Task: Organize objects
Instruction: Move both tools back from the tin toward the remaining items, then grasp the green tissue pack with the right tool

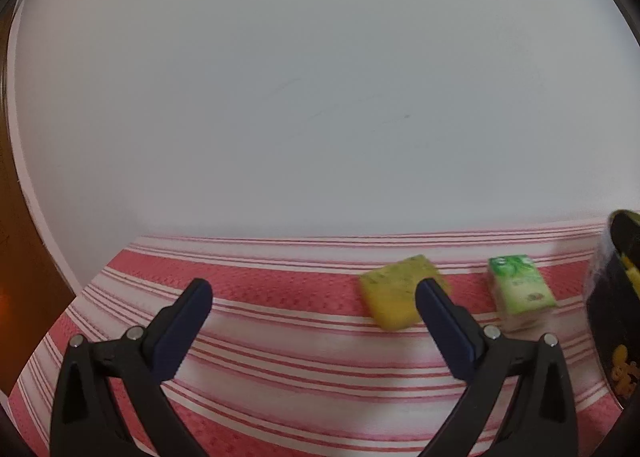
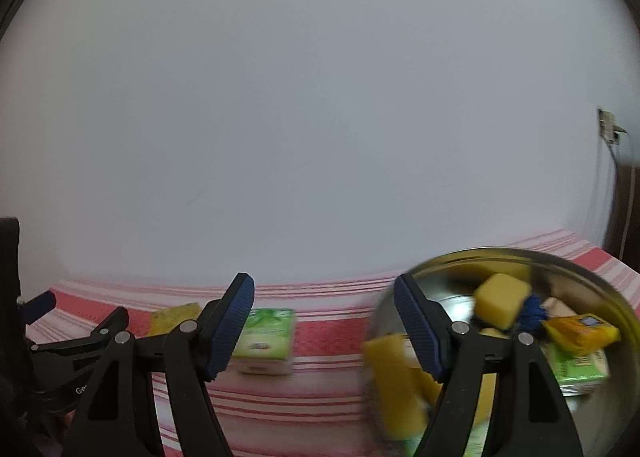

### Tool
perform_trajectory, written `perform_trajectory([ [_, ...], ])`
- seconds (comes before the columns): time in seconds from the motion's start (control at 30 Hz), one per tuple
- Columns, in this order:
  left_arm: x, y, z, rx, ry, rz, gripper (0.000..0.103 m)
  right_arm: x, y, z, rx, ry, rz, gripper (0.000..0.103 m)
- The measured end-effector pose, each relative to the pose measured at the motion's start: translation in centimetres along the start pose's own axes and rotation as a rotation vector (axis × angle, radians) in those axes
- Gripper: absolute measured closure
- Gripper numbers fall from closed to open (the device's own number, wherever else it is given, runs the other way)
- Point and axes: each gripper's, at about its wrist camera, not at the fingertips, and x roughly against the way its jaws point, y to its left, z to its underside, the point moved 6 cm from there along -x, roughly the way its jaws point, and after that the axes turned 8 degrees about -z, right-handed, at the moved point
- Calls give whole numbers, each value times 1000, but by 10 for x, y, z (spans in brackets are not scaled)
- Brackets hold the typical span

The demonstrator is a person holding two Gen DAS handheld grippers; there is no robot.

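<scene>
On the red-and-white striped cloth lie a yellow sponge and, to its right, a green tissue pack. My left gripper is open and empty, its right finger in front of the sponge. In the right wrist view my right gripper is also open and empty. The tissue pack lies beyond its left finger, the sponge further left. A round metal tin at the right holds a yellow sponge, a yellow packet and a green pack. The left gripper shows at the far left.
A plain white wall rises just behind the cloth. The tin's dark printed side fills the right edge of the left wrist view. A brown wooden surface borders the left. A wall socket with a cable sits at the right.
</scene>
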Motion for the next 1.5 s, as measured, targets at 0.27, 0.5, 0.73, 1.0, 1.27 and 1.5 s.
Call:
perform_trajectory([
  [0.27,-20,18,1,37,29,-33,0,-31,21,5,48,63,-50,29],
  [0.5,-40,29,-2,53,63,-16,0,-61,11,10,16,166,-50,29],
  [0.73,-48,30,-3,54,100,11,0,-105,-2,27,-15,370,6,29],
  [1.0,-58,22,-2,20,130,18,0,-135,-7,53,-33,569,30,29],
  [1.27,-71,21,5,1,147,25,0,-127,-10,53,-3,571,-11,48],
  [1.5,-72,5,7,35,194,77,0,-104,-21,20,14,359,-14,48],
])
